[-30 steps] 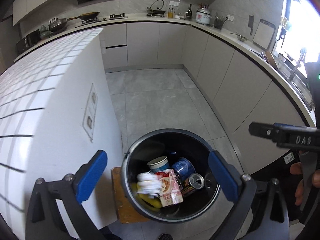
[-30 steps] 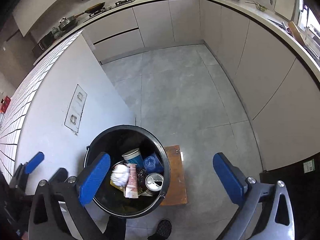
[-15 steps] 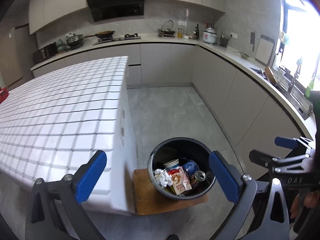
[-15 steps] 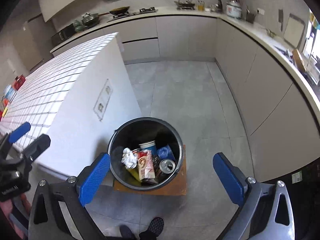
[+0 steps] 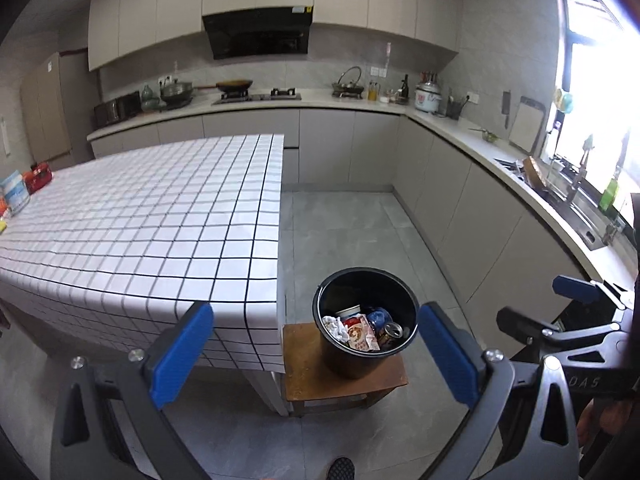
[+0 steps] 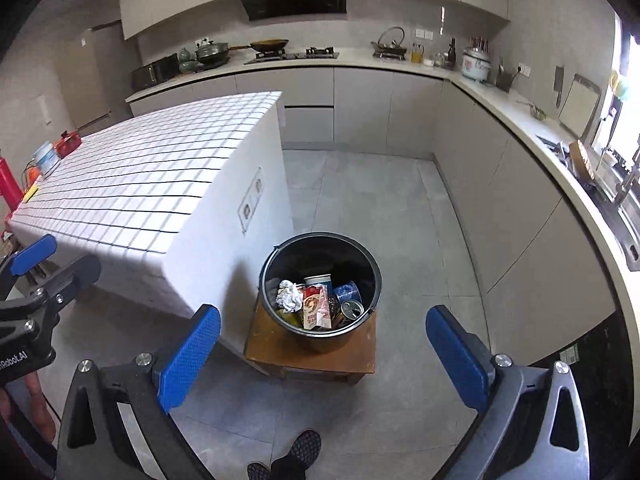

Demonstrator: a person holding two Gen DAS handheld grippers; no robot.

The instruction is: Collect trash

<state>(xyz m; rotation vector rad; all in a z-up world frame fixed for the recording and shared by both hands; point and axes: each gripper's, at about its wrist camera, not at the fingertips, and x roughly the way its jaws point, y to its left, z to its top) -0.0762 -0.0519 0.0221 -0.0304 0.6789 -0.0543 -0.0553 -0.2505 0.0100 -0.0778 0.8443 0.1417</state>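
Bucket: round black plastic bucket sits on a low brown wooden stool, just beside the end of the white island with its black-gridded tile top.
Contents: crumpled white paper, a red-and-white carton, a white paper cup, an opened drink can, all inside.
Left gripper: my blue-padded jaws stand wide apart, holding nothing.
Right gripper: likewise spread and empty.
Step, as I judge it: seek further litter; far-end items on the island top are too small to identify.
Advice: keep jaws spread, approach level, avoid nudging the stool.
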